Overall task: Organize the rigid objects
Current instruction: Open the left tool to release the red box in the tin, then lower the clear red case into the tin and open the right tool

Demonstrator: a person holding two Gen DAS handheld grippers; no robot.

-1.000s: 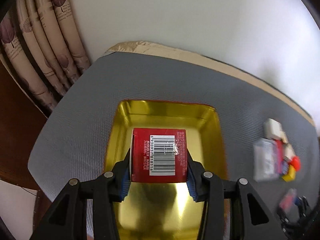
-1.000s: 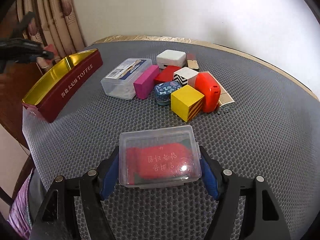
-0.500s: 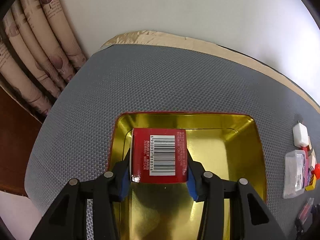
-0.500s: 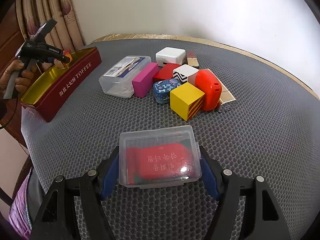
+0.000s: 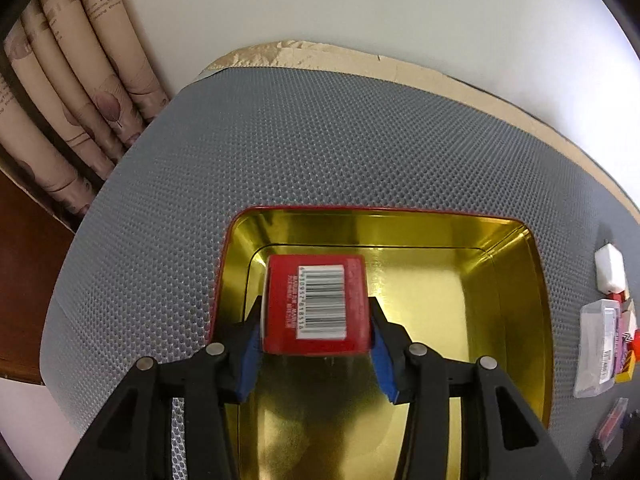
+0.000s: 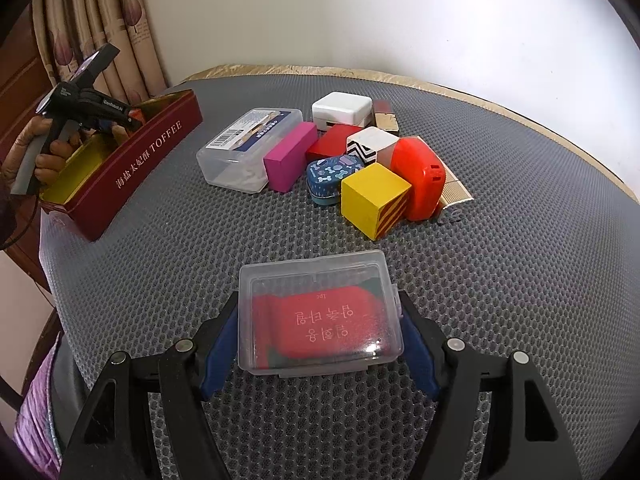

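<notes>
A red box with a barcode [image 5: 320, 304] sits low in the far left corner of the gold-lined toffee tin [image 5: 400, 218]. My left gripper [image 5: 316, 320] straddles it with its jaws opening, the blue pads just coming off the box's sides. In the right wrist view, a hand holds that left gripper [image 6: 116, 120] over the red tin [image 6: 152, 160] at the table's left. My right gripper [image 6: 320, 320] is shut on a clear plastic case with a red insert [image 6: 320, 280], just above the grey mat.
A pile lies mid-table: long clear box [image 6: 248, 148], pink block [image 6: 290, 156], white box [image 6: 340, 110], red block [image 6: 332, 142], patterned blue tin [image 6: 332, 172], yellow cube [image 6: 372, 196], orange-red case [image 6: 420, 176]. Curtains [image 5: 80, 92] hang beyond the left edge.
The left gripper came down and forward into the tin with the red box, and its pads have eased apart slightly. The right gripper and its clear case have not moved.
</notes>
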